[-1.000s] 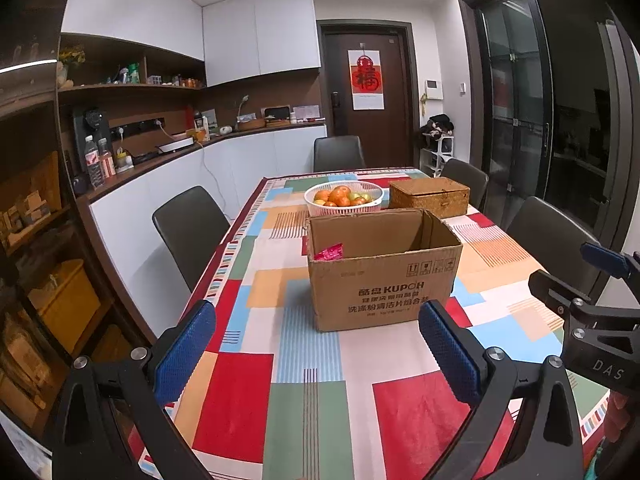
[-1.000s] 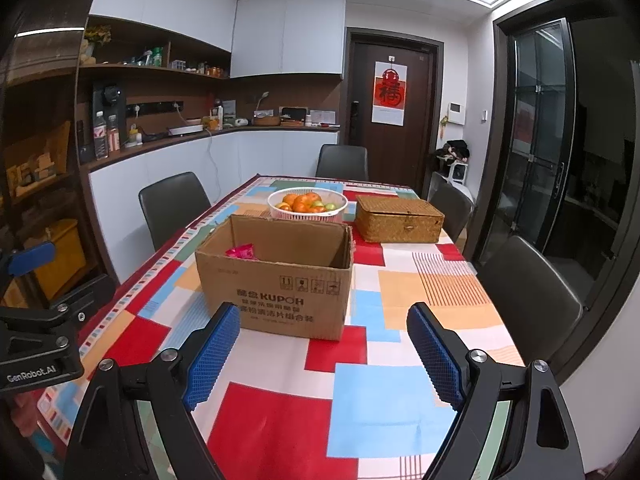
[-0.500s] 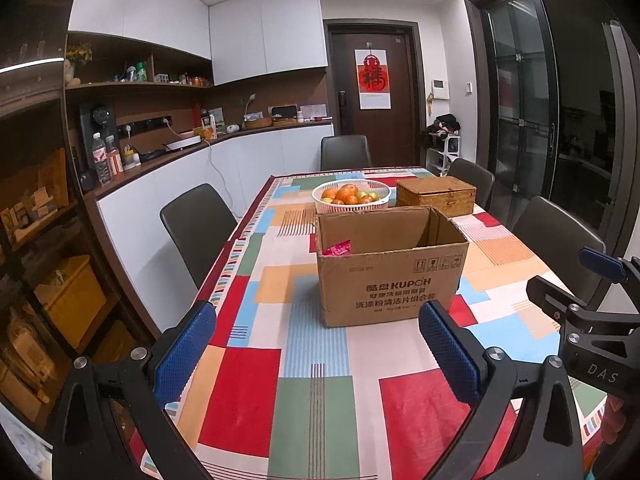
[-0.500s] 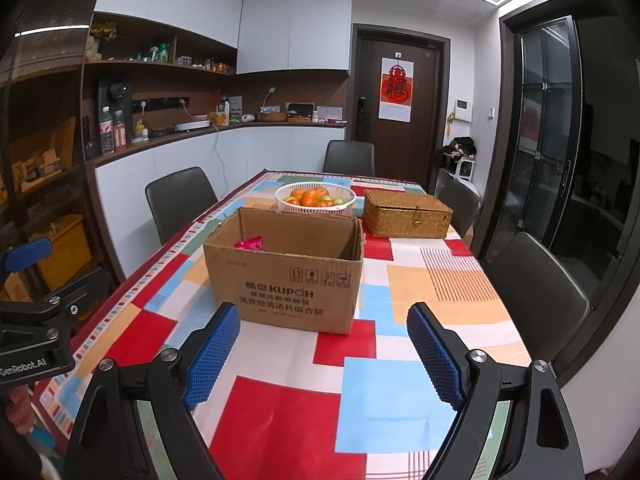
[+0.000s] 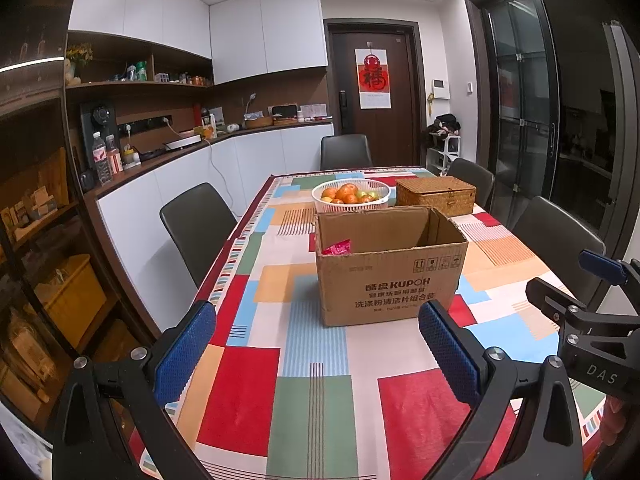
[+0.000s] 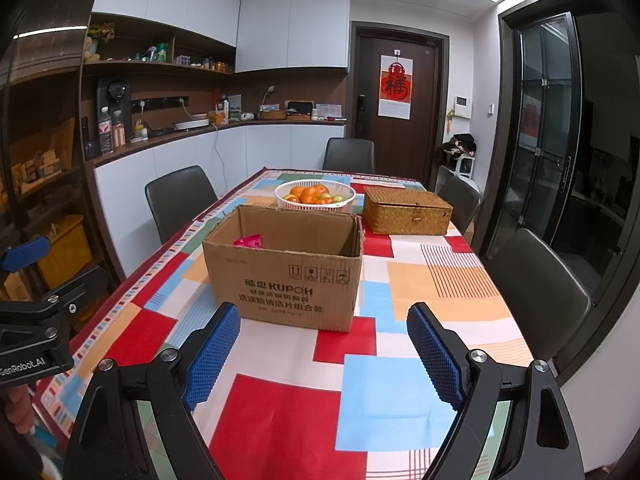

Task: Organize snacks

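Note:
An open brown cardboard box [image 5: 390,276] [image 6: 284,276] stands in the middle of the table on a colourful patchwork cloth [image 5: 312,360]. A red snack packet [image 5: 337,247] [image 6: 249,241] sticks up inside its left end. My left gripper [image 5: 316,356] is open and empty, above the near table end, short of the box. My right gripper [image 6: 324,356] is open and empty, also short of the box. Each gripper shows at the edge of the other's view.
Behind the box stand a white basket of oranges [image 5: 351,195] [image 6: 315,196] and a closed wicker box [image 5: 436,196] [image 6: 407,212]. Dark chairs [image 5: 196,224] [image 6: 538,284] line both table sides. A counter and shelves run along the left wall.
Both grippers have pulled back and risen slightly, so the box looks a little farther away. Both stay open and empty.

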The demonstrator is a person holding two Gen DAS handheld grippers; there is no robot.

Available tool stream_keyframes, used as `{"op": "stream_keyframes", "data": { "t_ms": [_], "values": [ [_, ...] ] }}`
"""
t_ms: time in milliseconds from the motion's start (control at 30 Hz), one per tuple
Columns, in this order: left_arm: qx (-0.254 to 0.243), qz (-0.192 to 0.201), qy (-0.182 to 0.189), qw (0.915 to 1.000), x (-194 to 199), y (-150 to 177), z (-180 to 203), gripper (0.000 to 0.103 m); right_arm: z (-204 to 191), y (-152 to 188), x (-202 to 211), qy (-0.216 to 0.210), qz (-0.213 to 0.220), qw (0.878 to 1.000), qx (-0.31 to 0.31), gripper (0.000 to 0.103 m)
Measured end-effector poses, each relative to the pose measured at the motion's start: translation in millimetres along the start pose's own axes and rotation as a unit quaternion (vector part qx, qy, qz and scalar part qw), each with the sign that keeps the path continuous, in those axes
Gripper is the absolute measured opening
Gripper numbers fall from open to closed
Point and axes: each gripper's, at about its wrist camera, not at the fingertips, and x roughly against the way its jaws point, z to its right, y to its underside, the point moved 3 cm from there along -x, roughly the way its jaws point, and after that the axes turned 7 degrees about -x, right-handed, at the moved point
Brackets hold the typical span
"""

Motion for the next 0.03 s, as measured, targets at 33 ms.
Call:
{"op": "stream_keyframes", "data": {
  "t_ms": [33],
  "values": [
    [0.001, 0.0, -0.002, 1.0, -0.5, -0.1, 0.0, 0.103, -0.1, 0.0, -0.1, 0.0, 0.0, 1.0, -0.001, 0.086]
  ]
}}
